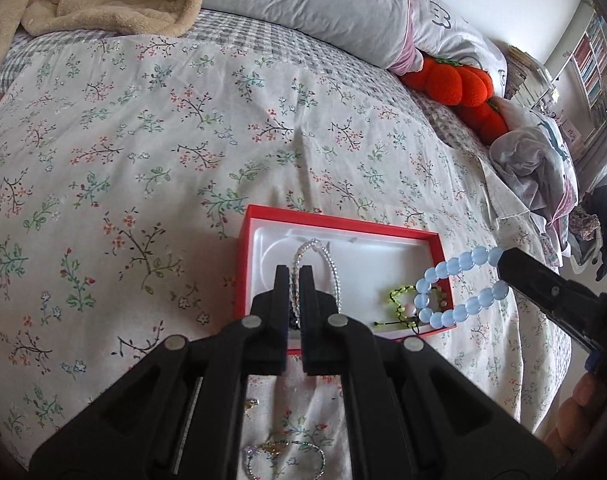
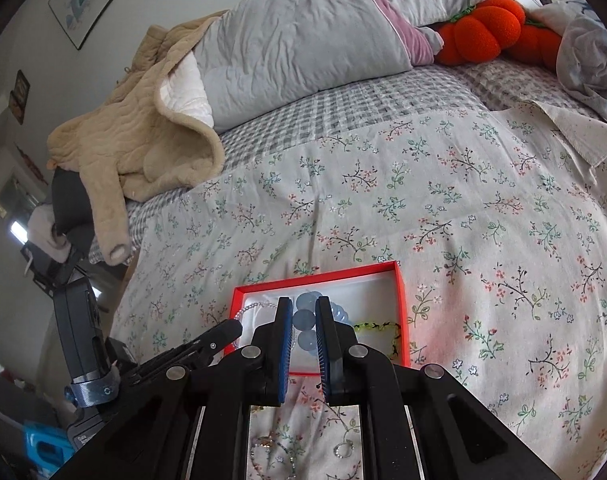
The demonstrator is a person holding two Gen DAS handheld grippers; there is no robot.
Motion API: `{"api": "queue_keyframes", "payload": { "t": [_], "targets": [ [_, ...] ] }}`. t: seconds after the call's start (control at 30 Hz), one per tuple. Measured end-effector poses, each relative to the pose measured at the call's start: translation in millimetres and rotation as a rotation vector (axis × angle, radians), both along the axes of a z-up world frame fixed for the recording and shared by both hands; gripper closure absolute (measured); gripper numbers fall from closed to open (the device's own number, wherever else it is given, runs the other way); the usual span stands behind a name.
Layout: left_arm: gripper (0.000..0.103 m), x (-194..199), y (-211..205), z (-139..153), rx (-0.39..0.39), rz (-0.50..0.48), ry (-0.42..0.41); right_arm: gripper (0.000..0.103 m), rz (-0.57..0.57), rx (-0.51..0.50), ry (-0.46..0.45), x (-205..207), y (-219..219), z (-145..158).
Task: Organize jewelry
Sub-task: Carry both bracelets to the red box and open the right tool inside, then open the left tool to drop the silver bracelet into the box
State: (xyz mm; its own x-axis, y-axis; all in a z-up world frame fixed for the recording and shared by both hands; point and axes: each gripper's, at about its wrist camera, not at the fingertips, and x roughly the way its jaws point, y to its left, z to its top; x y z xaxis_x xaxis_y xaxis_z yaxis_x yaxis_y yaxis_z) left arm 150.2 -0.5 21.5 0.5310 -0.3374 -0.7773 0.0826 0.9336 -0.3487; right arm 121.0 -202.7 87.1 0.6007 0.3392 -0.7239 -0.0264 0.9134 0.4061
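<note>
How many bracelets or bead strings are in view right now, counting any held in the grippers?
4, perhaps more hidden. Clear bead strand in the left gripper over the red box; blue bracelet in the right gripper; green bracelet inside the box; one bracelet on the bedspread.

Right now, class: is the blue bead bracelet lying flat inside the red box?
No: the right gripper holds the blue bead bracelet hanging in the air above the red box.

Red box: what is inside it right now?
The red box holds a green cord bracelet on its white liner. A clear bead bracelet reaches in, pinched by the left gripper, whose fingers hide its lower part.
</note>
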Motion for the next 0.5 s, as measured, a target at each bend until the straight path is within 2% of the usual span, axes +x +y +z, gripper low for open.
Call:
{"api": "queue_keyframes", "payload": {
  "t": [0.07,0.2,0.4,0.5],
  "targets": [
    [0.097,-1.1,0.3,-0.2,0.025,0.008,0.001,0.091,0.014,-0.005,0.000,1.3,7.6,-1.7],
    [0.087,-4.7,4.4,6.1,0.028,0.018,-0.007,0.091,0.035,-0.018,0.004,3.7,20.4,-4.7],
    [0.077,-12.6,18.9,10.3,0.065,0.041,-0.002,0.091,0.069,-0.035,0.003,4.6,32.6,-7.2],
    [0.076,-16.0,24.6,7.8,0.090,0.040,0.010,0.091,0.073,-0.036,0.017,7.7,32.0,-13.4]
  ]
}}
